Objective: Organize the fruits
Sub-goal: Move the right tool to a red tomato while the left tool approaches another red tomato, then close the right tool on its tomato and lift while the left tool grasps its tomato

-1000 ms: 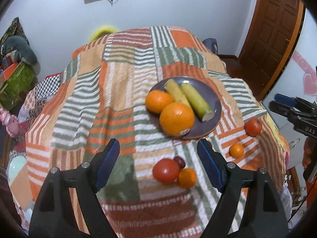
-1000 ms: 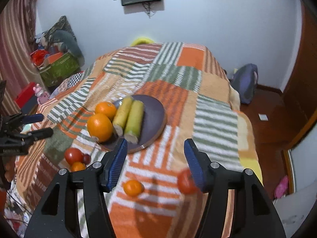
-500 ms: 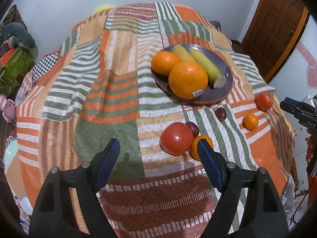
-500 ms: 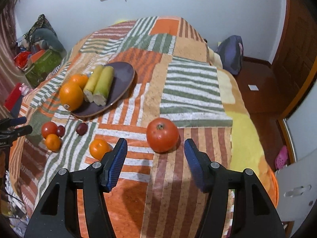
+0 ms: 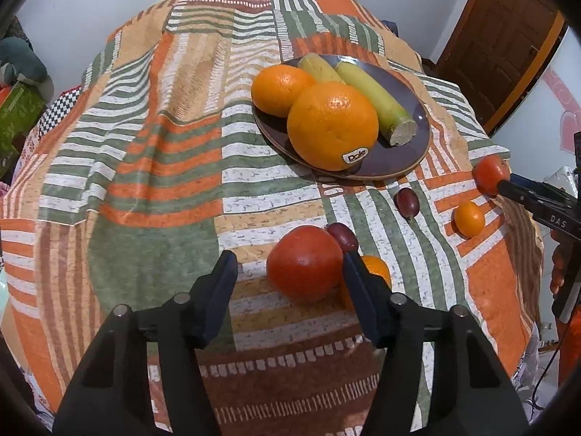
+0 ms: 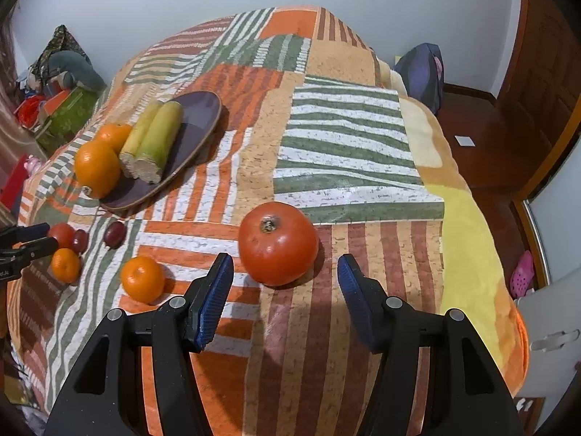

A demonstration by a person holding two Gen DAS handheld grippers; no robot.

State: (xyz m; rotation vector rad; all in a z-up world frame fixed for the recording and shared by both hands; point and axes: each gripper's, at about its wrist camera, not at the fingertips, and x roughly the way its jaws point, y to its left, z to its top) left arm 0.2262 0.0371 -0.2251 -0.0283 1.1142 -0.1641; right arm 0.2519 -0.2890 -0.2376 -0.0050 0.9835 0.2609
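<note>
Left gripper [image 5: 288,269] hanging over the striped blanket [image 5: 152,167] at lower centre, jaws just closing in, a red tomato [image 5: 304,262] lying between them, untouched. Plate [image 5: 395,160] at upper right is carrying two oranges [image 5: 332,125] and two corn cobs [image 5: 370,103].

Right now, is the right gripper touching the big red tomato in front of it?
Apart. In the right wrist view the right gripper is open, and striped blanket shows between each blue pad and the tomato, which sits just beyond the fingertips.
</note>
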